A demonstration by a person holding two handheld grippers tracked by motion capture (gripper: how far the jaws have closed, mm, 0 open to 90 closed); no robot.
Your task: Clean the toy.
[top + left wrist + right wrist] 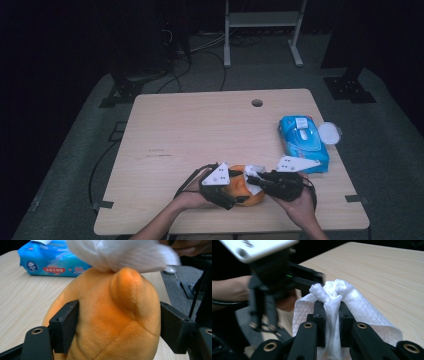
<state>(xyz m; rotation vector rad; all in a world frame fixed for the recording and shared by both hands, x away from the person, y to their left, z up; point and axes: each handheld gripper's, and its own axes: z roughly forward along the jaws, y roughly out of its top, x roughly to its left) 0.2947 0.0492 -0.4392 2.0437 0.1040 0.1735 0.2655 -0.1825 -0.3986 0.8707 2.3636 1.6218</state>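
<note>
An orange plush toy (243, 191) lies near the table's front edge, and my left gripper (231, 194) is shut on it. In the left gripper view the two black jaws press into the sides of the plush toy (117, 315). A white wet wipe (332, 302) is bunched between the jaws of my right gripper (329, 311), which is shut on it. In the high view my right gripper (254, 181) holds the wipe (255, 187) against the toy's right side. The wipe (125, 253) rests on the toy's top in the left gripper view.
A blue pack of wet wipes (302, 142) lies at the table's right edge with its round white lid (330, 133) flipped open. A cable hole (257, 103) sits near the table's far edge. A white stand (262, 30) is on the floor beyond.
</note>
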